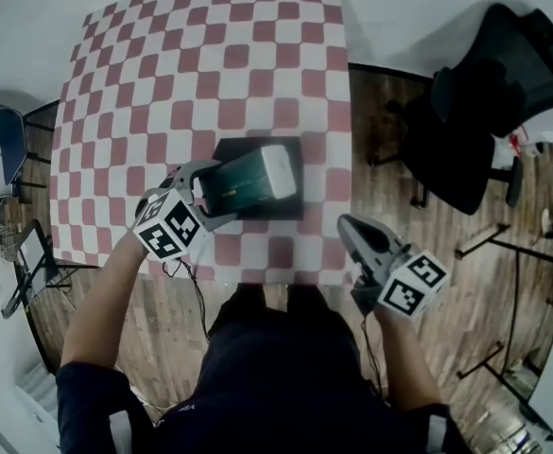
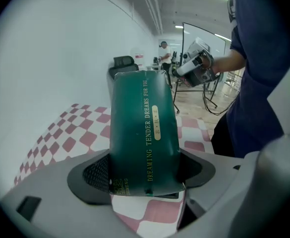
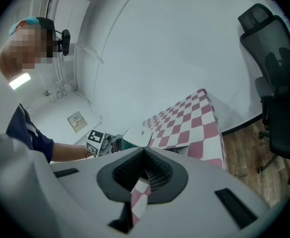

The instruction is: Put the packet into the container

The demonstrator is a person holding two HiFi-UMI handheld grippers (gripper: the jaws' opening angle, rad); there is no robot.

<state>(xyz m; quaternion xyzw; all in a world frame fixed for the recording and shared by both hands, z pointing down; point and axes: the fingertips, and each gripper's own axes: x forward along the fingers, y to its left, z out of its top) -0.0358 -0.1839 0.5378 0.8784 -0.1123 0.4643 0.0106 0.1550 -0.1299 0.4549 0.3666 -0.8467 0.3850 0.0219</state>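
Left claw (image 2: 145,178) pinches the green packet (image 2: 144,133) over the black container (image 1: 255,148); right claw (image 3: 144,158) is pressed together.

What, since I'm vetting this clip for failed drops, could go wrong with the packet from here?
1. The left gripper pinches the green packet by one end only. Its white far end reaches the black container's rim and may catch there instead of dropping in.
2. The right gripper hangs shut near the table edge, steadying nothing, so a push from the packet could slide the container on the checkered tablecloth.
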